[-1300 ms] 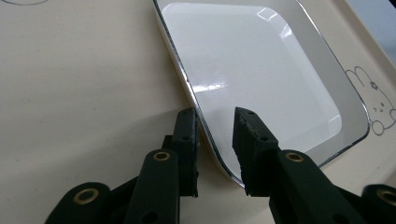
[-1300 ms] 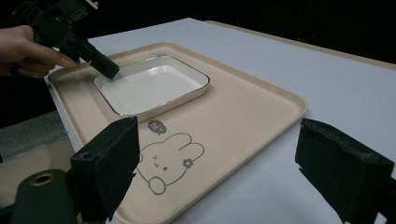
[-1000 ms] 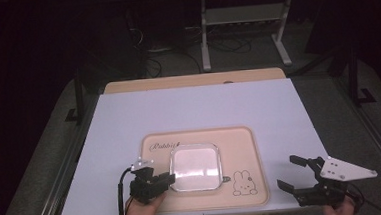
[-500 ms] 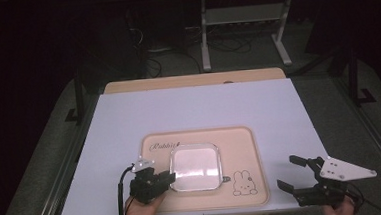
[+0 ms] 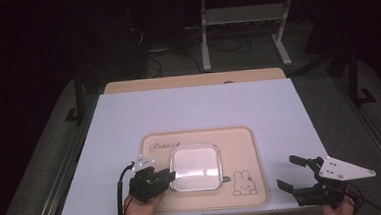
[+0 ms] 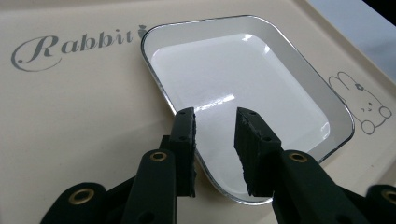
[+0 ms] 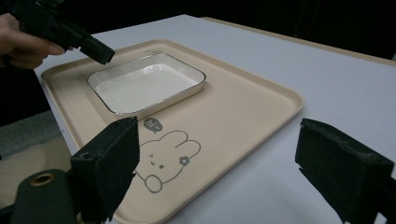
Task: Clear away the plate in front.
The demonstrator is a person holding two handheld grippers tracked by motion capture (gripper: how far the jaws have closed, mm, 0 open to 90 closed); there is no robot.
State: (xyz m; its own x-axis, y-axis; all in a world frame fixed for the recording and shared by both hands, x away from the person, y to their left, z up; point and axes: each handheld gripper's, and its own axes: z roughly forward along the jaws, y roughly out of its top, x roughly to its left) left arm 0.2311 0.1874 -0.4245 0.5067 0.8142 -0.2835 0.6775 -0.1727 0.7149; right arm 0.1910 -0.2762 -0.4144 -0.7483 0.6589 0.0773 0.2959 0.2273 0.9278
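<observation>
A white square dish [image 5: 194, 166] with a thin dark rim sits on a beige tray [image 5: 245, 139] printed with a rabbit and the word "Rabbit". My left gripper [image 5: 168, 176] is at the dish's left front corner. In the left gripper view its jaws [image 6: 215, 128] stand a little apart astride the dish's [image 6: 243, 79] near rim, one over the rim and one over the inside, neither pad pressing. My right gripper [image 5: 285, 172] hovers wide open and holding nothing to the right of the tray, near the table's front edge. In its own view its jaws [image 7: 215, 163] frame the tray [image 7: 261, 100] and dish [image 7: 144, 84].
The tray lies on a white board [image 5: 203, 109] that covers the table, with a wooden strip [image 5: 192, 81] showing at the back. Beyond the table a metal shelf frame [image 5: 243, 19] and cables stand on a dark floor. Grey floor flanks both table sides.
</observation>
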